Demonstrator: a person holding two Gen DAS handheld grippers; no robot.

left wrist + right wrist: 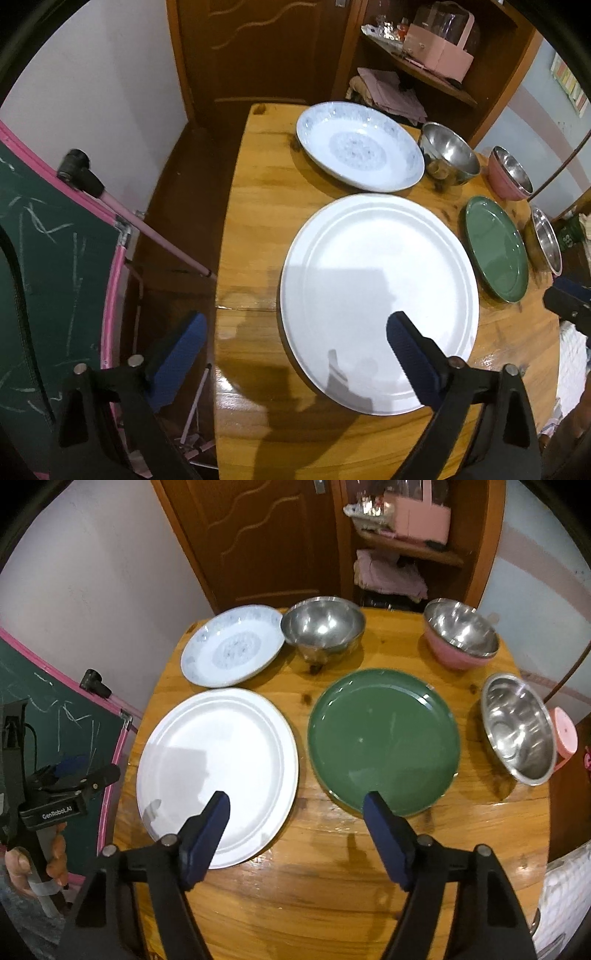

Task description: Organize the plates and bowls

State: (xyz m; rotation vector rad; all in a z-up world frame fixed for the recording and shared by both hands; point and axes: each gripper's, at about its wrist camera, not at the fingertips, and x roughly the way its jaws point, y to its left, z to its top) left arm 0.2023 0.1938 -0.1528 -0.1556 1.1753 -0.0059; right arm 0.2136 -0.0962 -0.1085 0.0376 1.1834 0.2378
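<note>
A large white plate (376, 295) (218, 771) lies at the near left of the round wooden table (332, 878). A green plate (384, 738) (496, 247) lies to its right. A patterned white deep plate (232, 650) (358, 146) sits behind. A steel bowl (323, 627) (448, 153) stands beside it. A pink bowl with a steel bowl inside (460, 637) (509, 173) is at the far right, and another steel bowl (521, 727) (546, 240) tilts at the right edge. My left gripper (295, 325) is open, over the white plate's left rim. My right gripper (295, 805) is open, above the gap between both plates.
A green chalkboard with a pink frame (48, 236) stands left of the table. A wooden door (255, 539) and a shelf with a pink box (421, 517) and folded cloths are behind. A pink cup (563, 733) sits at the table's right edge.
</note>
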